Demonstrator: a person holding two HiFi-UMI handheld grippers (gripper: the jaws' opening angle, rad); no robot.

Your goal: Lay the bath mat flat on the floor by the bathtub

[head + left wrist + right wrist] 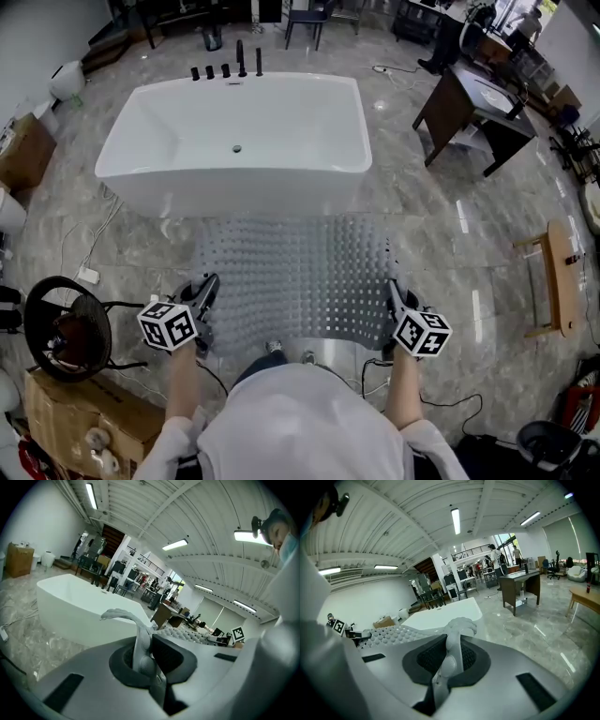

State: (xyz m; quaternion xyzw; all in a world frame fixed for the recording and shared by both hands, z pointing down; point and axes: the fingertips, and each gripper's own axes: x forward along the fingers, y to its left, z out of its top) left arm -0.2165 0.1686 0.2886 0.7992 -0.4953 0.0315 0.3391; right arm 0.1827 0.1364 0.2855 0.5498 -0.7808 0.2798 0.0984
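The left claw (142, 652) is clamped shut on one near corner of the bath mat (298, 272), with a fold of grey rubber squeezed up between its jaws. The right claw (451, 657) pinches the other near corner the same way. The mat is spread between them in front of the bathtub (234, 141), its far edge close to the tub's side and its near edge raised and curling just ahead of the person's feet.

From where I stand, the danger is an uneven release. If one claw lets go first, the floppy sheet would likely swing and land crooked to the tub, or fold under itself. The pinched corners may also hold their curl. The floor (441, 216) looks polished, so the mat might skate when dropped.

The mat is soft, limp and rectangular, studded with rows of round bumps. The tub is glossy white, smooth and round-cornered, and the floor is shiny veined grey stone.
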